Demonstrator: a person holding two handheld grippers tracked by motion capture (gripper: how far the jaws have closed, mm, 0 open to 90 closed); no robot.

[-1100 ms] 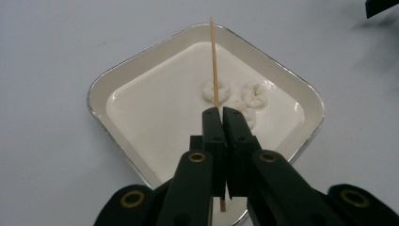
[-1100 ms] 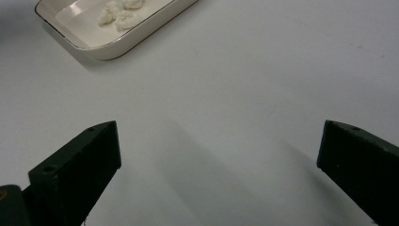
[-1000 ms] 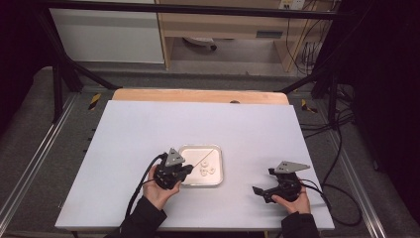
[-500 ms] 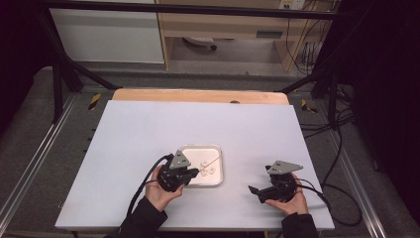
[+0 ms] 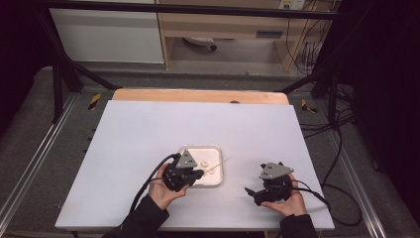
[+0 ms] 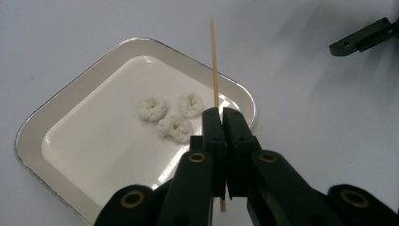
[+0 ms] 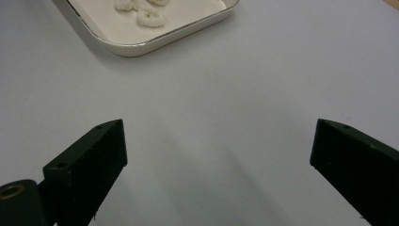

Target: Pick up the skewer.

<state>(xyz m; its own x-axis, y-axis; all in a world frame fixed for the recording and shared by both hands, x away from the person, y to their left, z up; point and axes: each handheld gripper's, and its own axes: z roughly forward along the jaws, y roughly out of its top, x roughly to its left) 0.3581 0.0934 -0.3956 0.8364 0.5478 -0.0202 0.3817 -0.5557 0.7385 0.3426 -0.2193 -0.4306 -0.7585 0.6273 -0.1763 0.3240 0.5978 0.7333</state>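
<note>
a pale grey-white surface (image 5: pixel 148 148) lies on a wooden board, with metal rails along both sides, dark floor around it, and a white cabinet and wooden shelf behind – cables trail at the right.

the left tool (image 6: pixel 221 117) has its jaws shut tight on a thin wooden stick (image 6: pixel 214 66). in the left tool view the stick runs straight out past the jaw tips, its sharp end pointing away over the far rim of the tray (image 6: pixel 56 108) and a short stub poking out behind the grip. in the high view the stick (image 5: pixel 218 166) slants up and to the right, across the tray's right edge (image 5: pixel 220 168).

three small white rings (image 6: pixel 171 117) sit clustered in the tray, just left of the stick and below it.

the right tool (image 7: pixel 216 141) hangs wide open with nothing between its jaws, above bare surface, the tray (image 7: pixel 141 47) ahead of it. in the high view it (image 5: pixel 252 193) is near the front edge, well apart from the tray.

bare surface stretches wide to the left, behind the tray, and between the two tools.
</note>
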